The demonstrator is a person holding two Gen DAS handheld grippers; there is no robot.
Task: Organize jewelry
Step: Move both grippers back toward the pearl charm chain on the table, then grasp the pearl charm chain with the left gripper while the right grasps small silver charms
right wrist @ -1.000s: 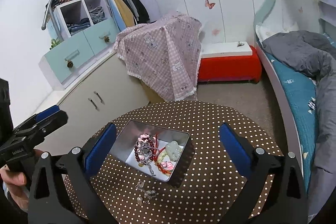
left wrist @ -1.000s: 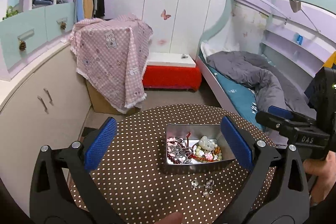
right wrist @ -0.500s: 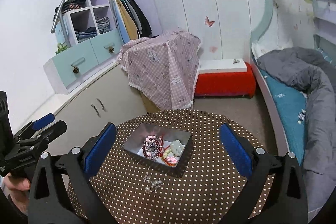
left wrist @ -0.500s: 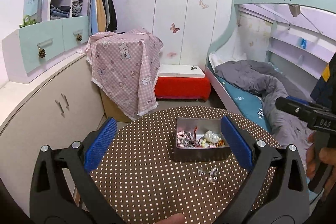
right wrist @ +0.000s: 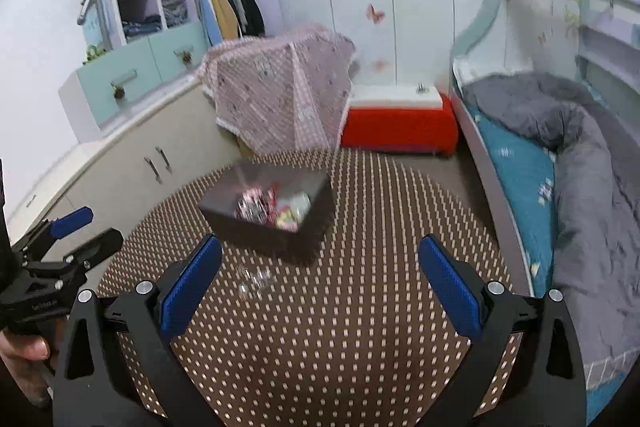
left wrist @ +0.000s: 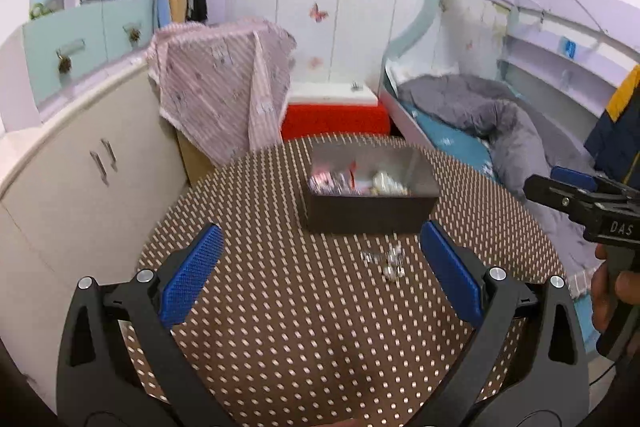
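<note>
both tongs, left [left wrist: 318, 267] and right [right wrist: 318, 277], gape empty above the dotted brown counter [left wrist: 280, 327]; next, pick the small silvery trinkets [left wrist: 386, 261] at 6 o'clock of the dark rectangular metal tin [left wrist: 370, 213].

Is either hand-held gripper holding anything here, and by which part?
Nothing is held. The left hand-held gripper and right hand-held gripper are both open and empty above the table.

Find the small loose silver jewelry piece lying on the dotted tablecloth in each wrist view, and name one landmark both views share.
Left wrist view: the silver piece lies right of centre, in front of the tin, nearer the right blue finger.
Right wrist view: the silver piece lies left of centre, in front of the tin's near corner, beside the left blue finger.
Shared landmark: the red bench behind the table.
</note>
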